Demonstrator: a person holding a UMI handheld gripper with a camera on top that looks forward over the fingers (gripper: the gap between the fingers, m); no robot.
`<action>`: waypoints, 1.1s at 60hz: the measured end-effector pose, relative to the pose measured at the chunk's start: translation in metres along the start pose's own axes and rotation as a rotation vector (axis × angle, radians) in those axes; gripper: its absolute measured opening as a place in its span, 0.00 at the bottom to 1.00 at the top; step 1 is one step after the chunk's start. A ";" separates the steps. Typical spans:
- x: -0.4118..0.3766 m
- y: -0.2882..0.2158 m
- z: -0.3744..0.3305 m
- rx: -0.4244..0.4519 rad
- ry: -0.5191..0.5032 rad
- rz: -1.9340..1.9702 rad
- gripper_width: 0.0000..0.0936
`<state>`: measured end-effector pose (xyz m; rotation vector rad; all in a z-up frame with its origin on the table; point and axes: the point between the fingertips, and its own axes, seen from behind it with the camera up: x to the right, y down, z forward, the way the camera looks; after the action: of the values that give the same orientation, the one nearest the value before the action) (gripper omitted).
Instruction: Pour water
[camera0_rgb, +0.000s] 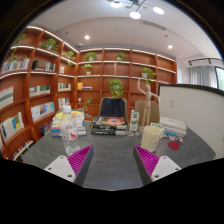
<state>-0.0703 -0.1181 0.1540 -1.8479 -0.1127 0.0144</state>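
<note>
**Gripper view: fingers apart, nothing held, pour not started**

Room: library-style space, curved wall of wooden bookshelves (40, 85) with books and potted plants, recessed ceiling lights, curtained window off to the right. A dark chair (113, 107) sits at the far side of the table.

Surface: grey table (112, 165), bare in the middle right ahead of the fingers, clutter pushed to both sides and the back. My read: the centre is left free as a working lane for the pour.

Objects: pale cup-like container (151, 137) just beyond the right finger, upright; likely the receiving vessel. Clear plastic bottle (134, 121) further back, upright, cap on as far as I can tell; probable water source. Group of clear containers (70, 127) beyond the left finger, a flat box (108, 126) mid-table at the back. A wooden figure stands behind the bottle.

Gripper (113, 160): spread wide, magenta pads (80, 158) facing inward, nothing between them. Hovering level and short of every object, so judged to be at the approach stage.
</note>
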 end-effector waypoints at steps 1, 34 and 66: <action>-0.002 0.002 0.000 -0.004 -0.003 0.001 0.90; -0.173 0.029 0.107 0.047 -0.092 0.023 0.91; -0.182 0.004 0.151 0.069 -0.077 0.015 0.44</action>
<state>-0.2618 0.0101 0.0995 -1.7795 -0.1505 0.0985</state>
